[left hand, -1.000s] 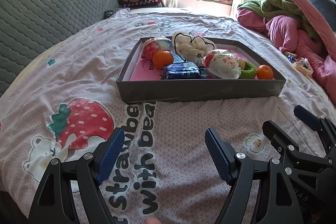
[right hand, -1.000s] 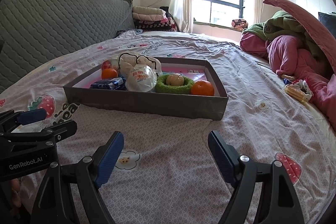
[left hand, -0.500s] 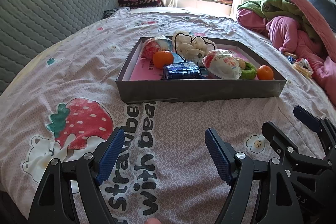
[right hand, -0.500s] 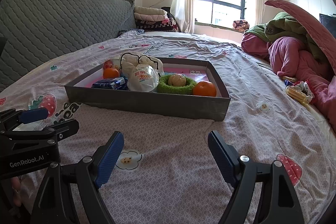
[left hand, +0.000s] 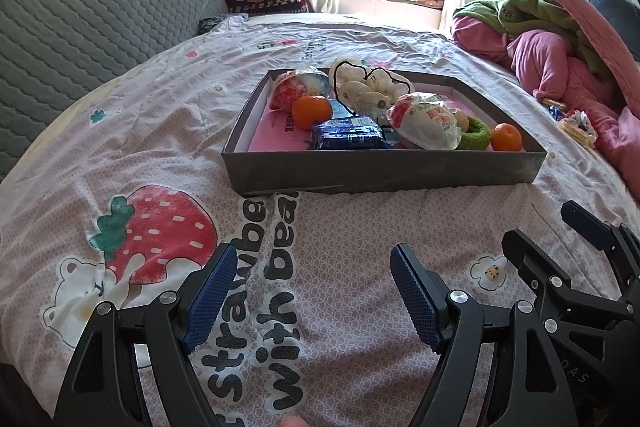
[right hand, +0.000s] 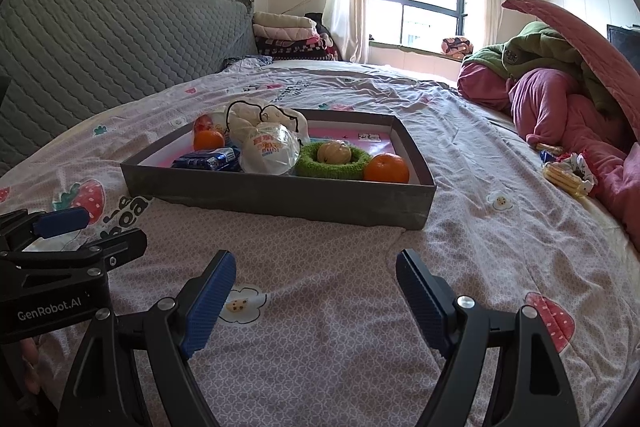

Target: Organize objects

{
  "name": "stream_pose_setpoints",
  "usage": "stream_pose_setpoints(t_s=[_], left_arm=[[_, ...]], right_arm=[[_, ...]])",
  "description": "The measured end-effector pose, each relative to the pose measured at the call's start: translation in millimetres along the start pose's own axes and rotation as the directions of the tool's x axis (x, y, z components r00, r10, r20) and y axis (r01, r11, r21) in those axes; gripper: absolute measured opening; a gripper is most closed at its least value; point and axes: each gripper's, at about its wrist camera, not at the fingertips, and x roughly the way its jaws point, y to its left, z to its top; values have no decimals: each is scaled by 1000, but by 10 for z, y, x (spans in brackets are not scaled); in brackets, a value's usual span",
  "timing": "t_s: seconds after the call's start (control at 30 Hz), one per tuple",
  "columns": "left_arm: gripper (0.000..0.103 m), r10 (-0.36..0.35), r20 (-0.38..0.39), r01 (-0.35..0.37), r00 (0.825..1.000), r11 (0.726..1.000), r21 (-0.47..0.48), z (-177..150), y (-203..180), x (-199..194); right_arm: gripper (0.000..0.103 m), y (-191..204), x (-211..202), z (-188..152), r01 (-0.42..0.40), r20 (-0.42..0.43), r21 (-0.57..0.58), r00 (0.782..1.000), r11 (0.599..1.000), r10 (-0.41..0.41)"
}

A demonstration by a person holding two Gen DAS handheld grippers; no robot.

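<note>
A grey shallow box (left hand: 380, 173) (right hand: 280, 197) with a pink floor rests on the bedspread. Inside lie two oranges (left hand: 312, 111) (right hand: 386, 168), a blue snack packet (left hand: 347, 135) (right hand: 208, 160), a clear bagged bun (left hand: 426, 121) (right hand: 270, 149), a green knitted ring (right hand: 334, 165) holding a pale fruit, a white pouch (left hand: 368, 85), and a red-and-white bag (left hand: 298, 89). My left gripper (left hand: 312, 293) is open above the bedspread, short of the box. My right gripper (right hand: 316, 297) is open too, nothing between its fingers, beside the left one.
A grey quilted headboard (left hand: 92, 15) rises at the left. Pink and green bedding (right hand: 560, 83) is piled at the right, with small snack packs (right hand: 568, 173) on the bed beside it. Folded blankets (right hand: 288, 35) sit by the window.
Both grippers have stayed open and nearly still. The right view has drifted slightly, with the box a little closer.
</note>
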Motion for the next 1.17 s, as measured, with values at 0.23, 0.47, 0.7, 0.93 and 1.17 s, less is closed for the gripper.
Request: stream_pose_setpoints(t_s=[0.23, 0.47, 0.7, 0.93, 1.17], left_arm=[[80, 6, 2, -6, 1000, 1000, -2, 4, 20, -8], [80, 10, -1, -10, 1000, 1000, -2, -2, 18, -2], [80, 9, -1, -9, 1000, 1000, -3, -2, 11, 7], [80, 4, -5, -4, 1000, 1000, -5, -11, 18, 20], [80, -9, -5, 9, 1000, 1000, -14, -28, 51, 39]], right_arm=[[82, 0, 1, -11, -1, -3, 0, 1000, 1000, 1], [82, 4, 8, -12, -1, -3, 0, 1000, 1000, 1], [82, -2, 16, -14, 2, -9, -1, 1000, 1000, -2], [82, -19, 18, -16, 4, -9, 6, 1000, 1000, -4], [82, -16, 63, -26, 2, -26, 12, 1000, 1000, -2]])
